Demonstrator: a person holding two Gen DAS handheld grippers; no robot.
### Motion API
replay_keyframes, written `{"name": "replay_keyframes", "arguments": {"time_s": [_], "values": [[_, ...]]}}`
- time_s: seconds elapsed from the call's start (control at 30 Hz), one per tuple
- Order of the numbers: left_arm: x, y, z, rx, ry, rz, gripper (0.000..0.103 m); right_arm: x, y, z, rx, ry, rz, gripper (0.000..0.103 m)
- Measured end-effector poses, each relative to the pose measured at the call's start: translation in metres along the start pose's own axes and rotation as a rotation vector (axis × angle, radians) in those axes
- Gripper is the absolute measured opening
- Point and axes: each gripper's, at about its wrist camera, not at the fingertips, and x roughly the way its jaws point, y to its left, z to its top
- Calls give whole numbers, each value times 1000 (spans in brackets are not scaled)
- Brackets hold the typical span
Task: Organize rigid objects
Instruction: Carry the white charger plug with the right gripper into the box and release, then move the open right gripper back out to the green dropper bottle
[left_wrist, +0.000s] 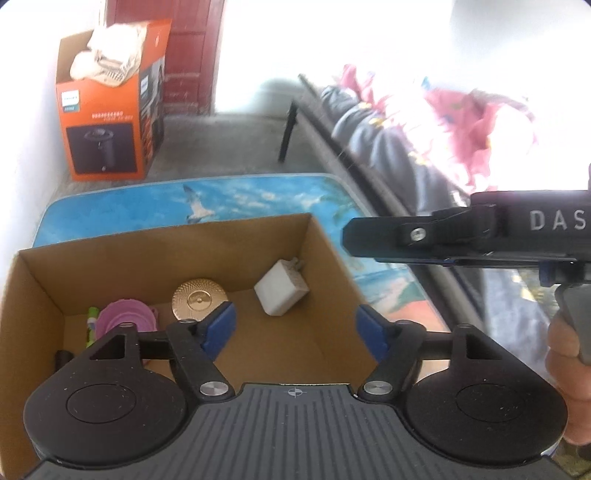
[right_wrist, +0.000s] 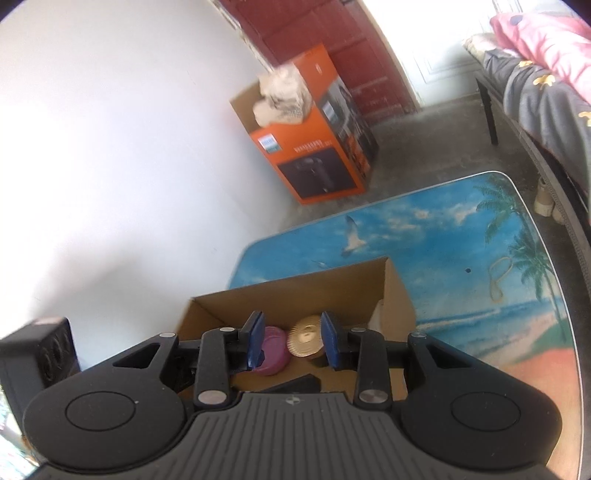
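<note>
Left wrist view, left to right. Orange carton (left_wrist: 107, 110) stands on the floor against the wall, open top stuffed with pale cloth. Nearer, an open cardboard box (left_wrist: 155, 251) sits on the beach-print table (left_wrist: 258, 195).

Inside the box, from the left: green marker (left_wrist: 90, 325) by the left wall, pink cup (left_wrist: 123, 317) beside it, round gold disc (left_wrist: 199, 299) just right of the cup, white charger (left_wrist: 281, 291) well right of the disc, prongs angled toward the back wall. A small dark item low left, too hidden to identify.

Left gripper (left_wrist: 295, 328) over the box, jaws wide apart, nothing between the pads.

Right gripper (left_wrist: 436, 240) enters from the right edge, seen side-on above the box's right rim, a hand (left_wrist: 569, 365) on its handle. Bed with dark sheet and pink cover behind.

Right wrist view: right gripper (right_wrist: 293, 339) above the box (right_wrist: 295, 291), jaws partly apart, pads on nothing; cup (right_wrist: 273, 350) and disc (right_wrist: 306, 341) lie below in the gap. A rubber band (right_wrist: 498, 275) lies on the table (right_wrist: 480, 229) to the right.
</note>
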Motion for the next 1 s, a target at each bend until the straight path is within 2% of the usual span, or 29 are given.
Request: {"name": "replay_keyframes", "arguments": {"time_s": [0.2, 0.3, 0.57, 0.67, 0.77, 0.87, 1.0], "values": [[-47, -6, -36, 43, -91, -34, 88, -38, 15, -35, 14, -51, 50, 49], [-62, -9, -55, 51, -123, -33, 89, -46, 23, -53, 3, -59, 59, 49], [-81, 5, -107, 25, -158, -4, 92, -40, 43, -55, -43, -39, 10, 49], [-87, 15, -123, 16, -157, 7, 94, -23, 55, -48, -74, -9, -11, 52], [-94, 28, -137, -12, -165, 16, 97, 9, 65, -36, -109, 36, -68, 58], [-100, 41, -145, -38, -174, 12, 100, 53, 69, -21, -148, 108, -166, 58], [-112, 53, -151, -37, -205, 58, 103, 114, 62, -6, -175, 196, -318, 58]]}}
